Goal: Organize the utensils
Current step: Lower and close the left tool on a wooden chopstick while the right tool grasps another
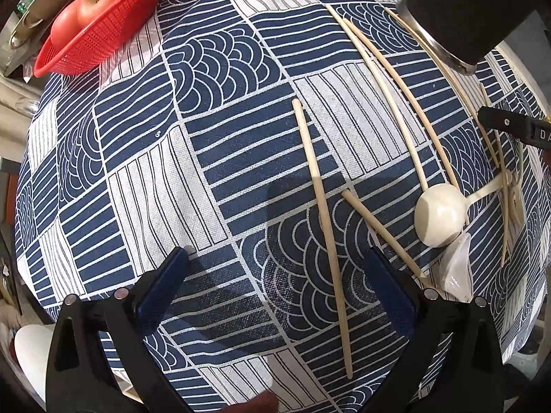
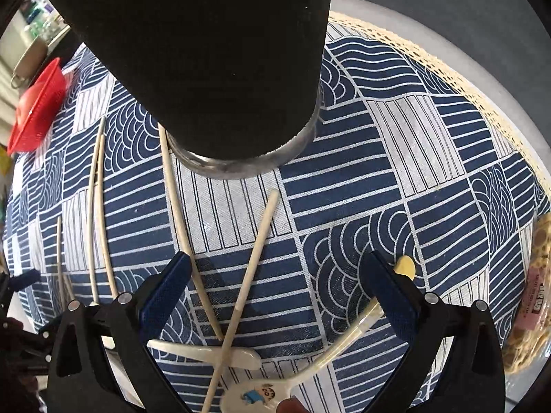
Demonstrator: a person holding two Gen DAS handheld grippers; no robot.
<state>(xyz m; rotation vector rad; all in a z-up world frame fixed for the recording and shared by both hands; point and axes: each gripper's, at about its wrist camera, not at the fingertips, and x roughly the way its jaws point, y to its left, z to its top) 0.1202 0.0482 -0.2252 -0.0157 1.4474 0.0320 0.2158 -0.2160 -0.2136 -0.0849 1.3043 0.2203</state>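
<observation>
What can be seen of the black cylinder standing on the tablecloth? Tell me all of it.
The black cylinder is tall and matte, like a dark sleeve over a container, with a shiny metallic or glass band at its base. It stands upright on the patterned tablecloth, near the far edge. One chopstick runs up against its base. Its top is out of frame.

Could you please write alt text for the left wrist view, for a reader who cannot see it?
The open left gripper hovers over a blue-and-white patterned tablecloth strewn with loose chopsticks and a cream spoon. A red basket holding an apple sits far left; a black cylindrical holder stands far right.
</observation>
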